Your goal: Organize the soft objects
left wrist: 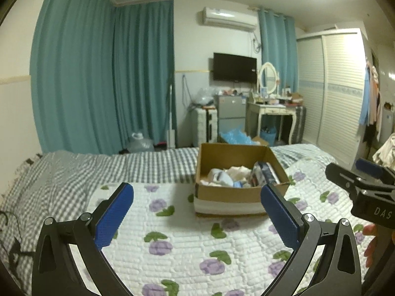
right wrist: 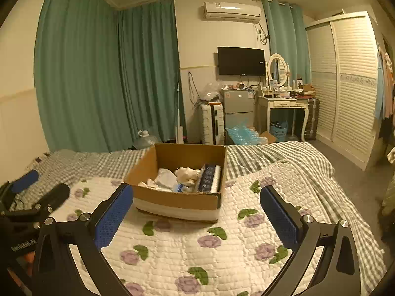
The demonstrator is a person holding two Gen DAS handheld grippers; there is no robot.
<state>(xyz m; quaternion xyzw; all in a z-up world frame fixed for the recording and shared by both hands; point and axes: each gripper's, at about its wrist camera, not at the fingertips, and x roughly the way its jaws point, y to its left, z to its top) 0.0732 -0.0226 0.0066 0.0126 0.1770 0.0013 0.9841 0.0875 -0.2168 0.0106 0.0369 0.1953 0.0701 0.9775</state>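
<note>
Both jaws spread apart, empty: left gripper (left wrist: pixel 197 217), right gripper (right wrist: pixel 196 217). Cardboard box (right wrist: pixel 177 197) of soft items (right wrist: pixel 172 177) dead ahead at quilt's (right wrist: pixel 222 259) far edge, long axis crosswise, roughly equidistant.

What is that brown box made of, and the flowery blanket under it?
The open brown box looks like matte corrugated cardboard: raw tan walls with thin cut edges. The white quilt with purple flowers looks like soft stitched fabric, probably padded cotton, puffed into little ridges.
</note>
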